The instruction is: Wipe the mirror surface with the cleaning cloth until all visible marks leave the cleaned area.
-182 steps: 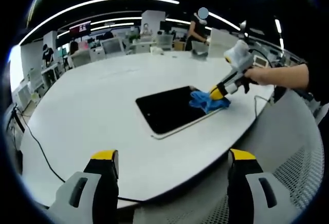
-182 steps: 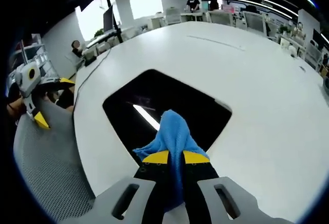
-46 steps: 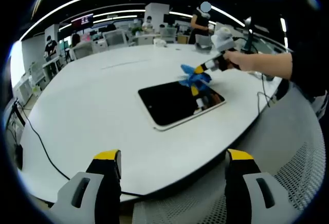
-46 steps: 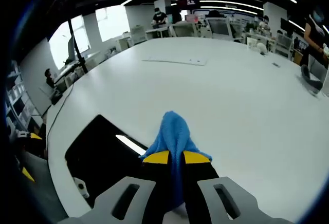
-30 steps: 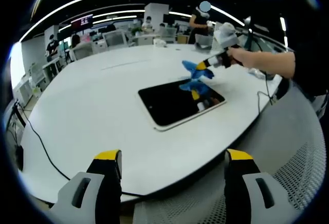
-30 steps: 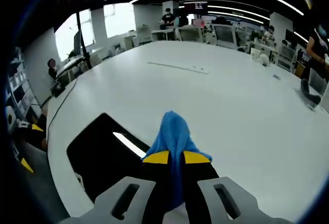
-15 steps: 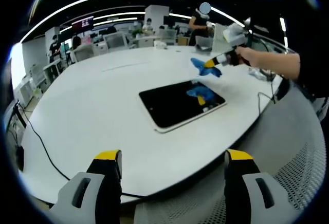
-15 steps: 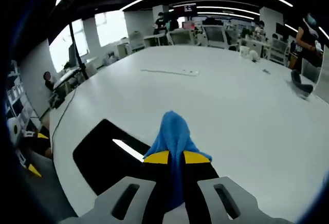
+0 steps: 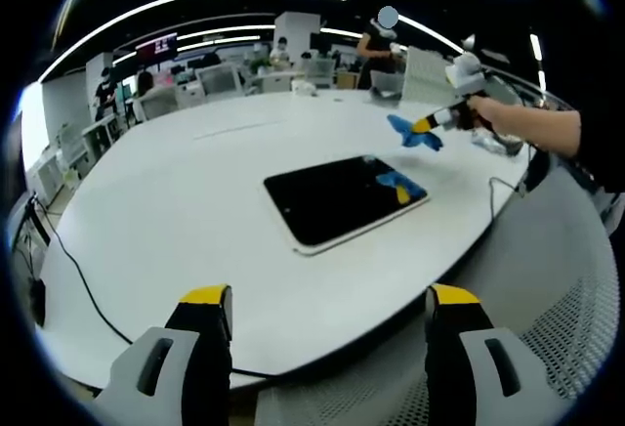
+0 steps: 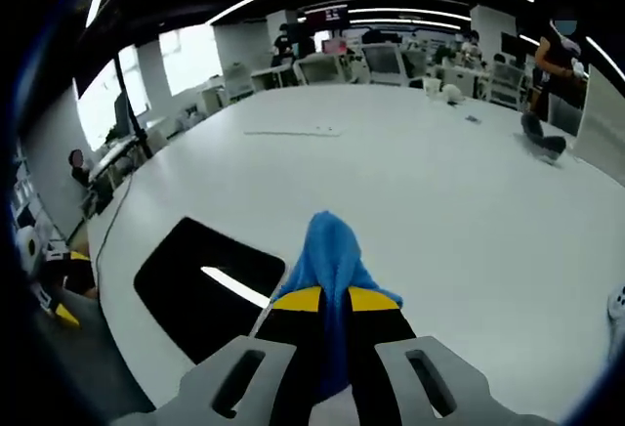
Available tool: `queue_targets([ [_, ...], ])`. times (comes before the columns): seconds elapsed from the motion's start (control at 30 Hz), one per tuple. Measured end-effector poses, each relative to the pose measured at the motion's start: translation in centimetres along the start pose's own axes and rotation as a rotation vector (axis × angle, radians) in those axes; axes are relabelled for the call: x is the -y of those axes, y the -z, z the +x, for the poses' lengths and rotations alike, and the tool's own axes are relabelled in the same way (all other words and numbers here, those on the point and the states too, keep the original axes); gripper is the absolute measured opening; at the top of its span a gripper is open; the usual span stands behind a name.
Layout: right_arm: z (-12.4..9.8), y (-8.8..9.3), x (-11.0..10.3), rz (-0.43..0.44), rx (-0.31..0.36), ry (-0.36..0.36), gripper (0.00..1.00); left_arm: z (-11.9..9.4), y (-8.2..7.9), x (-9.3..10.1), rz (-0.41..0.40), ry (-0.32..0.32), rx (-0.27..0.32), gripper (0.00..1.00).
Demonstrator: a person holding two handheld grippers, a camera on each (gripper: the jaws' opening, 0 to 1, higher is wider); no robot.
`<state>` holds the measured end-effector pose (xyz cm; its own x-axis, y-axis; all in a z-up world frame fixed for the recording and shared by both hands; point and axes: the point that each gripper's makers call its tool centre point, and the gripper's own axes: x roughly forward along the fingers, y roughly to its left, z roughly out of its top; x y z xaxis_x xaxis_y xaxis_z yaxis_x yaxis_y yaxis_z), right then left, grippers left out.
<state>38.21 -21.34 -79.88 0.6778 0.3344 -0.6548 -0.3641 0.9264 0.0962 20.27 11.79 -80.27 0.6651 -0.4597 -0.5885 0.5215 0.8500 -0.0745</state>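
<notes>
The right gripper (image 9: 426,127) is pinching the cloth (image 10: 330,246) above the table just beyond the mirror (image 9: 344,199) (nearer than the left gripper (image 9: 327,309), jaws spread).

White table (image 9: 176,201); black cable (image 9: 73,279) at edge; office desks (image 10: 391,60) behind.
</notes>
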Motion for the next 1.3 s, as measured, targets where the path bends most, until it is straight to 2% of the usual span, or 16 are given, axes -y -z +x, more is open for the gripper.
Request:
queue_targets([
  [0.37, -1.0, 1.3, -0.7, 0.034, -0.008, 0.0, 0.03, 0.0, -0.1, 0.1, 0.003, 0.003, 0.01, 0.81],
  [0.47, -1.0, 2.0, -0.9, 0.014, -0.029, 0.01, 0.03, 0.0, -0.1, 0.1, 0.003, 0.003, 0.009, 0.81],
  [0.77, -0.7, 4.6, -1.6, 0.039, -0.088, -0.016, 0.03, 0.0, -0.1, 0.1, 0.003, 0.008, 0.012, 0.81],
  [0.9, -0.6, 5.6, -1.9, 0.022, -0.117, -0.017, 0.03, 0.0, -0.1, 0.1, 0.002, 0.007, 0.011, 0.81],
  [1.0, -0.6, 5.9, -1.7, 0.012, -0.126, -0.01, 0.03, 0.0, -0.1, 0.1, 0.002, 0.007, 0.009, 0.81],
  [1.13, -0.4, 6.3, -1.9, 0.053, -0.133, -0.027, 0.03, 0.0, -0.1, 0.2, 0.004, 0.009, 0.013, 0.81],
  [1.3, -0.1, 7.5, -2.3, 0.039, -0.171, -0.04, 0.04, 0.0, -0.2, 0.2, 0.005, 0.01, 0.015, 0.81],
])
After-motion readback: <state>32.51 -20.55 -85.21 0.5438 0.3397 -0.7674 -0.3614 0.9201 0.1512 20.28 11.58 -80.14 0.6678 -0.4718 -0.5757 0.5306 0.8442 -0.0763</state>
